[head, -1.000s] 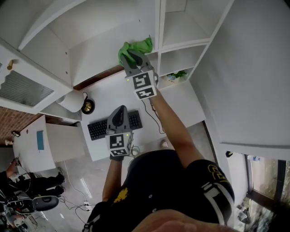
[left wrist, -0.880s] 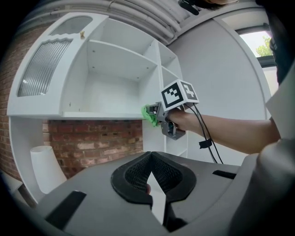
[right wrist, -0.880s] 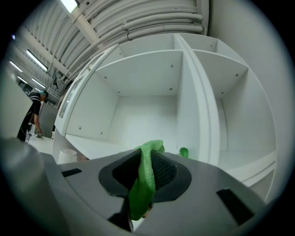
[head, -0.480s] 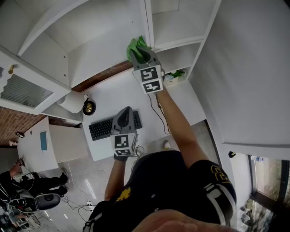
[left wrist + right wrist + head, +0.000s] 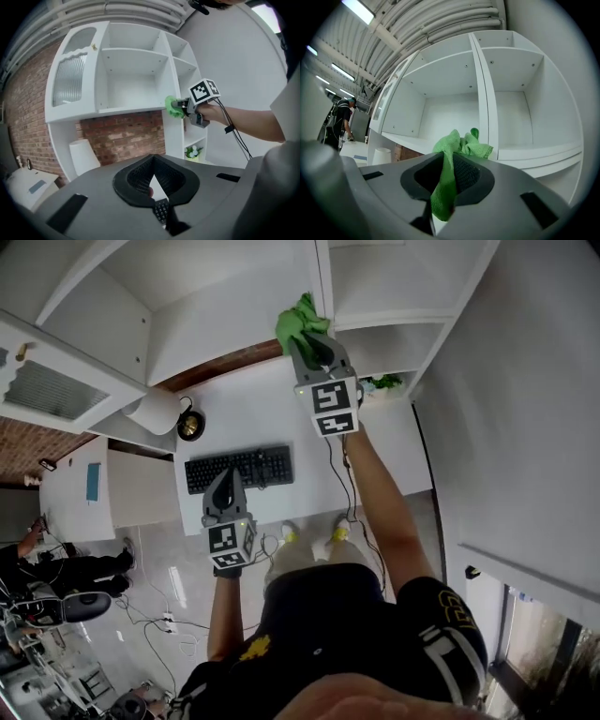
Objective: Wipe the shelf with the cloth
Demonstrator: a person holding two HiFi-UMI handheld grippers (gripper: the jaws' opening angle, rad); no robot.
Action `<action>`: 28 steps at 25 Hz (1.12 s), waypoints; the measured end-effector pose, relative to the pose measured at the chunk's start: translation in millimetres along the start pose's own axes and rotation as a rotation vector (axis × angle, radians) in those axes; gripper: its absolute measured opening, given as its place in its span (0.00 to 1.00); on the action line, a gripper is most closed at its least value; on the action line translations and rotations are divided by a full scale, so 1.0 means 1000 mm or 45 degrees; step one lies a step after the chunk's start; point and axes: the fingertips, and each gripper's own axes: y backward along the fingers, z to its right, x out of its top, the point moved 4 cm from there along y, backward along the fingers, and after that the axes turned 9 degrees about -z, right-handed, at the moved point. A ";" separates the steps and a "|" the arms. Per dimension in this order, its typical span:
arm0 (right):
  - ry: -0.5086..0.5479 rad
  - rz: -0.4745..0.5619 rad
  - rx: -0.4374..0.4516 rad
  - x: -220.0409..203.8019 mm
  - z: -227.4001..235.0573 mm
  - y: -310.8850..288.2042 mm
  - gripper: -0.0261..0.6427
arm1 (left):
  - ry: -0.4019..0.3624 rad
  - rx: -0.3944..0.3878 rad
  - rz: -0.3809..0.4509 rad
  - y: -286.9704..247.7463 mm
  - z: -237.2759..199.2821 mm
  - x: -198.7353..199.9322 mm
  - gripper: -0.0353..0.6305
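Your right gripper [image 5: 315,349] is clamped hard on the green cloth [image 5: 452,143]. In the right gripper view the jaws are pinched together with a strip of cloth trailing down between the pads, and the rest bunches out past the tips. You hold it out level, arm stretched up to the white shelf unit [image 5: 133,75].

The cloth sits right at the front edge of the upright divider [image 5: 483,93], at the spot where the bottom board [image 5: 124,111] of the wide middle compartment meets that upright. From the left gripper view the green bundle looks pressed against that corner. From your head it covers the front edge of the upright. The narrow compartments to the right of the divider are just beside it.

Your left gripper [image 5: 152,161] is low and well apart from the shelf, hanging over the front of the white desk [image 5: 253,409], close to the black keyboard [image 5: 239,468]. Its jaws are together at the tips and carry nothing; through the slit below them you see only desk and a few keys.

Under the shelf a strip of brick wall [image 5: 126,136] shows behind the desk. A small potted plant [image 5: 192,152] stands in the lowest narrow compartment, below your right arm. A white cylinder [image 5: 155,412] and a round dark object [image 5: 190,425] sit at the desk's left end.
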 end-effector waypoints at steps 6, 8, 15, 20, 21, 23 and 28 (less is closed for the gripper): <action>0.008 -0.014 0.053 0.006 -0.011 0.017 0.12 | -0.022 0.004 -0.080 0.030 0.008 -0.029 0.08; 0.011 -0.028 0.076 0.005 -0.021 0.028 0.12 | -0.022 -0.002 -0.066 0.033 0.005 -0.028 0.08; -0.041 -0.133 0.125 -0.026 -0.056 0.074 0.12 | 0.011 -0.028 0.045 0.070 -0.002 -0.031 0.08; -0.184 -0.129 0.183 -0.038 -0.103 0.134 0.12 | 0.072 -0.030 0.065 0.116 -0.018 -0.068 0.08; -0.210 -0.124 0.182 -0.039 -0.117 0.148 0.12 | 0.096 -0.030 0.077 0.127 -0.024 -0.074 0.08; -0.238 -0.121 0.148 -0.042 -0.146 0.173 0.12 | 0.123 -0.035 0.120 0.146 -0.038 -0.082 0.08; -0.240 -0.122 0.038 -0.063 -0.218 0.235 0.13 | 0.114 -0.095 0.185 0.173 -0.062 -0.107 0.08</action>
